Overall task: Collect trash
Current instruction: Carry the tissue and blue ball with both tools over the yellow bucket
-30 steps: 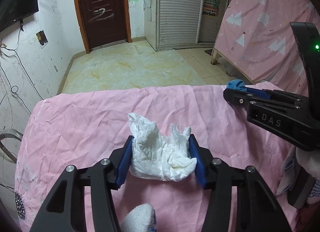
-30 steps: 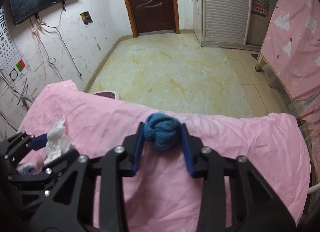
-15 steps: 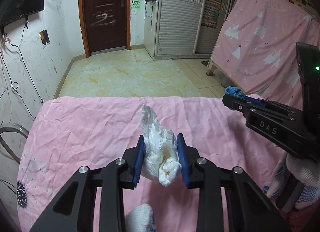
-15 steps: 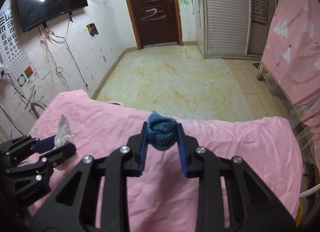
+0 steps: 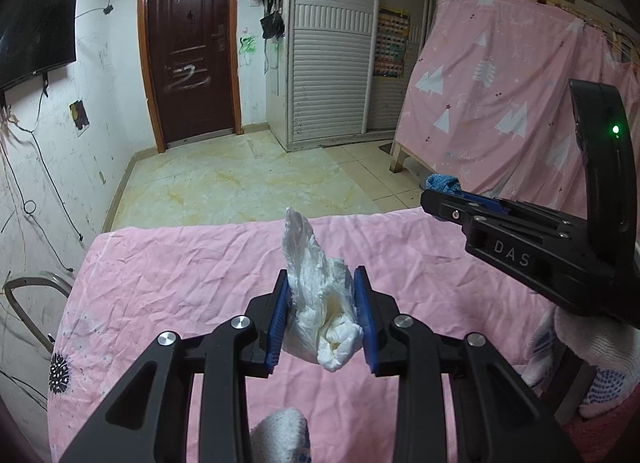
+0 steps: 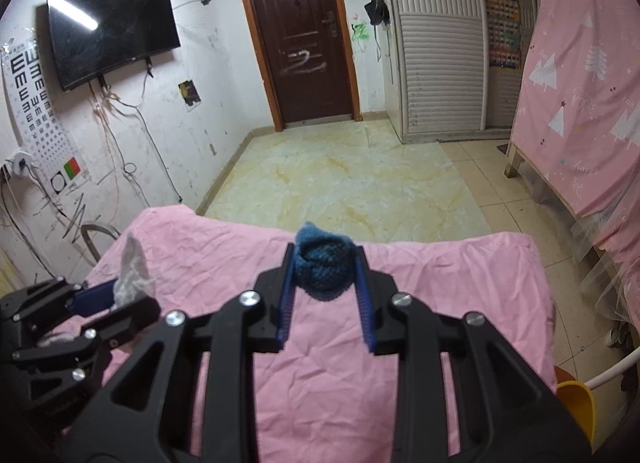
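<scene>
- Both pieces of trash are picked up: the left gripper [image 5: 322, 313] clamps the crumpled white tissue [image 5: 320, 303], the right gripper [image 6: 325, 295] clamps the blue knitted ball [image 6: 323, 269].
- Both hang above the pink-sheeted desk [image 5: 168, 279]; no bin is visible, so dropping off remains.
- Against a second ago, the tissue is squeezed narrower and both loads sit higher.
</scene>
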A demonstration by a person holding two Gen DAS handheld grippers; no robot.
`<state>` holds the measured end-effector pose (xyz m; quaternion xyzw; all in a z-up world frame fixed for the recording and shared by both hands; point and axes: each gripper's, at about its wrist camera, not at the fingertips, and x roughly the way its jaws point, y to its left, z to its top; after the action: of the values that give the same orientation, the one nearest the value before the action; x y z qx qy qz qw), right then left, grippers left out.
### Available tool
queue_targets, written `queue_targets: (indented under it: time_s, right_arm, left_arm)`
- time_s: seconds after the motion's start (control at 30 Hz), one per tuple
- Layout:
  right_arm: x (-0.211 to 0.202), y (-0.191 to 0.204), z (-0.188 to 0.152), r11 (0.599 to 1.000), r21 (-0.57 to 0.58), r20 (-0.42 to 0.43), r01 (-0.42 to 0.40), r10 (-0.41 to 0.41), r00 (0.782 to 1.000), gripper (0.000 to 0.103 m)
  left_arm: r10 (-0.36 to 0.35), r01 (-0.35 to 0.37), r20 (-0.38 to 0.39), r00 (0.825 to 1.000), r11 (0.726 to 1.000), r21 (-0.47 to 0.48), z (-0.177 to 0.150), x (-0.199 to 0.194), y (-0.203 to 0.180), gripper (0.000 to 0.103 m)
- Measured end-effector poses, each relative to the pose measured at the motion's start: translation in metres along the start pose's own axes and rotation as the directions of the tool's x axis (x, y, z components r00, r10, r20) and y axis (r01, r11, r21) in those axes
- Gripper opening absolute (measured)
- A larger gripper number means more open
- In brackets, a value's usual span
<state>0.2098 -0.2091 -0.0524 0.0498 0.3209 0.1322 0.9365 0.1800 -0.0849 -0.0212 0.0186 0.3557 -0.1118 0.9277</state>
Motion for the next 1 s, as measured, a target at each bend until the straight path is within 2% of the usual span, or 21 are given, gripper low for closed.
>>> queue_targets:
  time_s: [0.27, 0.67, 0.8, 1.0]
  right_arm:
    - [-0.046, -0.027, -0.010, 0.999, 0.045, 0.070, 0.021, -0.024, 0.997, 0.026]
    - [-0.111, -0.100, -0.049, 0.983, 0.168, 0.129, 0.073, -0.095, 0.987, 0.026]
    - [-0.127, -0.125, -0.066, 0.973, 0.210, 0.131, 0.096, -0.126, 0.983, 0.026]
    - [-0.147, -0.160, -0.093, 0.955, 0.266, 0.123, 0.129, -0.167, 0.978, 0.026]
  left_arm:
    - [-0.028, 0.026, 0.023, 0.999, 0.997, 0.069, 0.000, -0.015, -0.050, 0.022]
    - [-0.091, 0.088, 0.008, 0.996, 0.979, 0.182, -0.010, -0.018, -0.136, 0.022]
    - [-0.136, 0.135, -0.008, 0.991, 0.970, 0.203, -0.013, -0.018, -0.165, 0.022]
    - [-0.242, 0.243, -0.031, 0.970, 0.947, 0.211, -0.019, -0.015, -0.201, 0.022]
